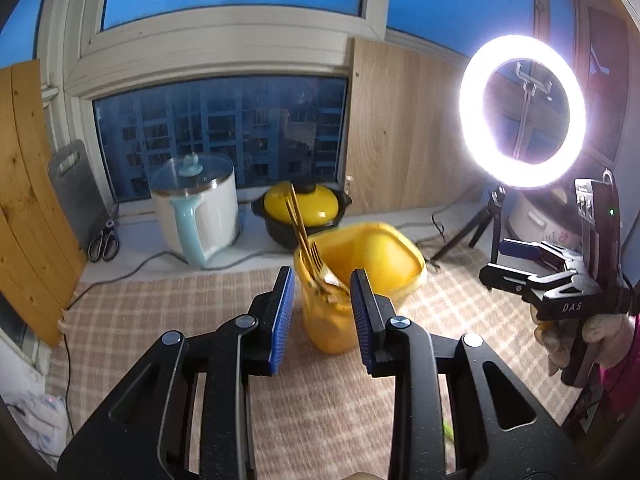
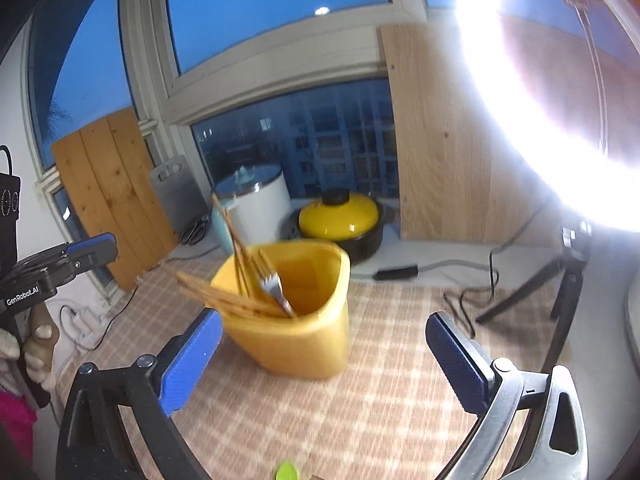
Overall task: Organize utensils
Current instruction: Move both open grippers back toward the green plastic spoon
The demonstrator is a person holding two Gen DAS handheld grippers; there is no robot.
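A yellow plastic utensil holder [image 1: 360,264] [image 2: 296,340] stands upright on the checked tablecloth. Gold chopsticks [image 1: 298,220] [image 2: 232,232] and a fork [image 1: 318,260] [image 2: 272,284] with tines up lean in it toward its left side. My left gripper [image 1: 322,276] has its blue pads a little apart, with nothing between them; the holder stands just beyond. In the right wrist view the left gripper [image 2: 80,256] sits off to the holder's left, clear of it. My right gripper [image 2: 323,320] [image 1: 504,262] is wide open and empty, just short of the holder.
On the sill behind stand a white pot with a teal handle [image 1: 196,216] and a yellow-lidded black pot [image 1: 306,208]. Scissors [image 1: 104,242] and a grey board [image 1: 76,192] are at back left. A bright ring light [image 1: 522,112] on a tripod stands right, with cables trailing.
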